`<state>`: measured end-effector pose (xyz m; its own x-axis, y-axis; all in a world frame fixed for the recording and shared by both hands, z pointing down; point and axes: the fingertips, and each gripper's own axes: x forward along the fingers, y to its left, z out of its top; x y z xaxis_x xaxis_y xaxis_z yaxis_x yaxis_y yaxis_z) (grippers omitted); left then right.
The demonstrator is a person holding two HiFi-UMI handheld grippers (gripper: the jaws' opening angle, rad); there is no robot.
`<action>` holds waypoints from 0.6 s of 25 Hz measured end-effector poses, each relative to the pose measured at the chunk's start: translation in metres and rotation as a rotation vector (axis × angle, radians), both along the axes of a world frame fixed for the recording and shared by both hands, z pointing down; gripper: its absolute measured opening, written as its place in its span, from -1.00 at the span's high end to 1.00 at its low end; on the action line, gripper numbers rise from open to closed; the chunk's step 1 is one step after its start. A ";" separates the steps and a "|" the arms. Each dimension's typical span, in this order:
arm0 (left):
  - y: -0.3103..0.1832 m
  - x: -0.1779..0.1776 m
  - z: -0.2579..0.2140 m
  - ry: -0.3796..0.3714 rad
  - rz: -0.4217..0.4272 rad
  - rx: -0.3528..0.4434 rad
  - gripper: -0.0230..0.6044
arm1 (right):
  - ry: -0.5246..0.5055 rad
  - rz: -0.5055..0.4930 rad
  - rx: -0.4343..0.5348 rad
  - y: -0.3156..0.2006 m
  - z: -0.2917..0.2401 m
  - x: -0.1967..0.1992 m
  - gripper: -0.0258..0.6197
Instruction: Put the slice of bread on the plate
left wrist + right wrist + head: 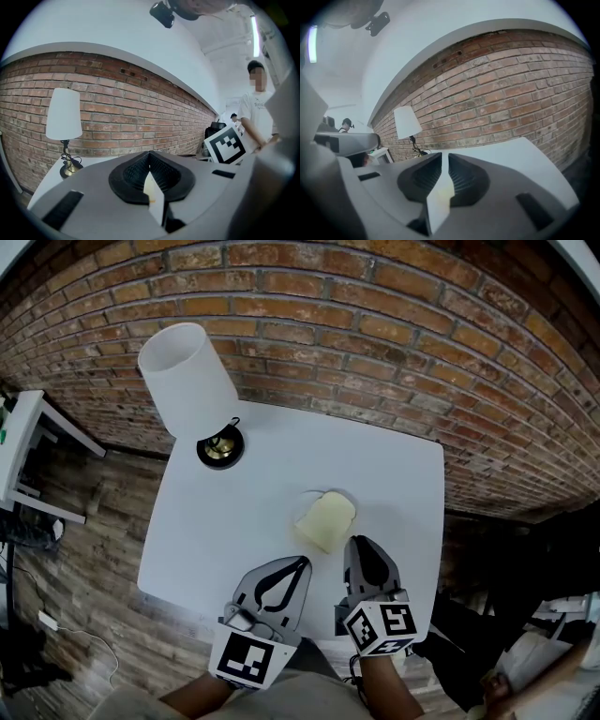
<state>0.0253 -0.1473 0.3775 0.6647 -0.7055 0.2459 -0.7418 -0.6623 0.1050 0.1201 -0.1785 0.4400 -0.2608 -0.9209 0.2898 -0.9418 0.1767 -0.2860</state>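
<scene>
A pale slice of bread [326, 521] lies on a white plate [330, 493] near the middle of the white table [234, 521]; only the plate's far rim shows. My right gripper [357, 542] hovers just on the near side of the bread, apart from it. In the right gripper view its jaws [444, 155] stand a narrow slit apart with nothing between them. My left gripper [304, 562] is a little to the left and nearer the table's front edge. Its jaws [150, 153] meet, empty. Neither gripper view shows the bread.
A lamp with a white shade [187, 381] and brass base [220, 446] stands at the table's far left corner. A brick wall [375, 324] runs behind. A white side table [28, 446] stands on the wooden floor at left. A person [255, 108] stands off to the right.
</scene>
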 end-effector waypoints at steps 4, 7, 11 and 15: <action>0.007 0.001 -0.004 -0.001 0.006 0.008 0.90 | 0.013 -0.016 0.043 0.009 -0.019 -0.004 0.78; 0.013 0.004 -0.007 0.003 0.010 0.015 0.90 | 0.029 -0.026 0.080 0.020 -0.036 -0.007 0.79; 0.021 0.005 -0.012 0.007 0.014 0.028 0.90 | 0.055 -0.034 0.122 0.036 -0.054 -0.011 0.80; 0.030 0.007 -0.015 0.008 0.017 0.041 0.90 | 0.060 -0.036 0.150 0.053 -0.065 -0.013 0.82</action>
<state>0.0319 -0.1170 0.3620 0.6789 -0.7031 0.2116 -0.7293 -0.6791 0.0837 0.1069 -0.1254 0.3748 -0.2812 -0.9452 0.1658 -0.9486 0.2476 -0.1972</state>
